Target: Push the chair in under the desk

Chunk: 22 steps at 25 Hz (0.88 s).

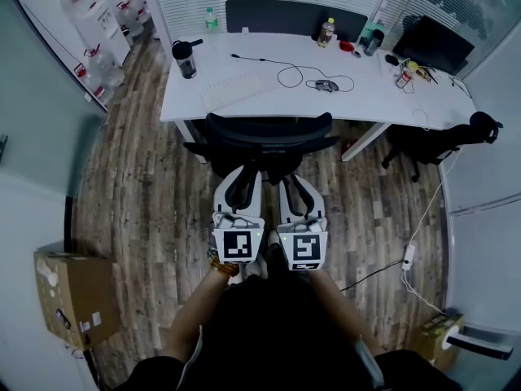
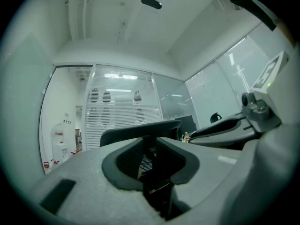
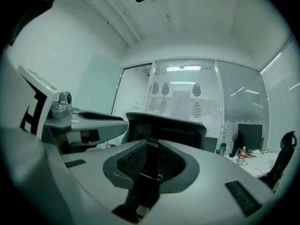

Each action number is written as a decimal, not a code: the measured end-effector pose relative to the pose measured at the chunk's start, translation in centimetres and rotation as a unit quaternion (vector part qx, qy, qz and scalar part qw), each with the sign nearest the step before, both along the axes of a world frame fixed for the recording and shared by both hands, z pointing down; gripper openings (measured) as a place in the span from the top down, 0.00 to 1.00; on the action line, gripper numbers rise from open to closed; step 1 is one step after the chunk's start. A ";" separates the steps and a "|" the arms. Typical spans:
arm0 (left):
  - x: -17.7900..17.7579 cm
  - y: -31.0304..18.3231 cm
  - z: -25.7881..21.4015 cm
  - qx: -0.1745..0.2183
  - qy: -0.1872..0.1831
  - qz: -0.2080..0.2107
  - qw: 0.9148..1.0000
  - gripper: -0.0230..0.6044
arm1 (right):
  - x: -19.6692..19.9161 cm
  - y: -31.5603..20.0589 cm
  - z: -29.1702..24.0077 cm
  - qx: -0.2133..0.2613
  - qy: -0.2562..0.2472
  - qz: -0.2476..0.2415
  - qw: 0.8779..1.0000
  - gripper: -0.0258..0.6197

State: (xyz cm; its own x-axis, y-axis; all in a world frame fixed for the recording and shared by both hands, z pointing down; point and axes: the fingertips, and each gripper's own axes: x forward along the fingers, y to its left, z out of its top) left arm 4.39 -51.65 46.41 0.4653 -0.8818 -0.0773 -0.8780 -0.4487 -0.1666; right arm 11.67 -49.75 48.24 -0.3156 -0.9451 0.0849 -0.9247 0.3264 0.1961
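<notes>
The black mesh office chair point(image 1: 269, 133) stands at the near edge of the white worktop point(image 1: 374, 96), backrest toward the person. In the head view its top rim overlaps the worktop's front edge, and the armrests stick out either side. The left gripper point(image 1: 247, 173) and right gripper point(image 1: 290, 182) sit side by side, pointing at the chair's lower back, tips just at its dark central support.

Left gripper view: jaws a narrow gap apart, blinds visible through the gap, dark upright strip between the pads, contact not readable. Right gripper view: jaws likewise slightly apart, dark strip in the gap, backrest straight ahead.

On the worktop: black lidded tumbler point(image 1: 186, 58), white keyboard point(image 1: 232, 88), mouse with cable point(image 1: 326, 85). A brown cardboard box point(image 1: 73, 296) sits on the wood-plank floor point(image 1: 146, 194), left of the person. A second black chair point(image 1: 444, 141) stands at the worktop's right end.
</notes>
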 end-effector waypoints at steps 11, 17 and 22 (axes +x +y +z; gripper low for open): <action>-0.8 0.6 3.1 -0.016 -0.004 -0.009 1.000 0.86 | 0.0 0.5 2.6 -0.021 0.005 0.014 1.000 0.87; -0.7 0.5 4.4 -0.024 -0.007 -0.009 1.000 0.86 | 0.3 0.6 3.6 -0.027 0.011 0.019 0.999 0.89; -1.0 0.2 4.5 -0.028 -0.013 -0.014 0.999 0.86 | 0.6 0.2 3.8 -0.032 0.012 0.019 0.999 0.92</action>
State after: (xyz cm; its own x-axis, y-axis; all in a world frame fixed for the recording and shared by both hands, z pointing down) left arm 3.43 -51.41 50.93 0.4416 -0.8970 -0.0164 -0.8861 -0.4333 -0.1645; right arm 12.27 -49.55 52.00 -0.2760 -0.9490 0.1523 -0.9321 0.3030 0.1985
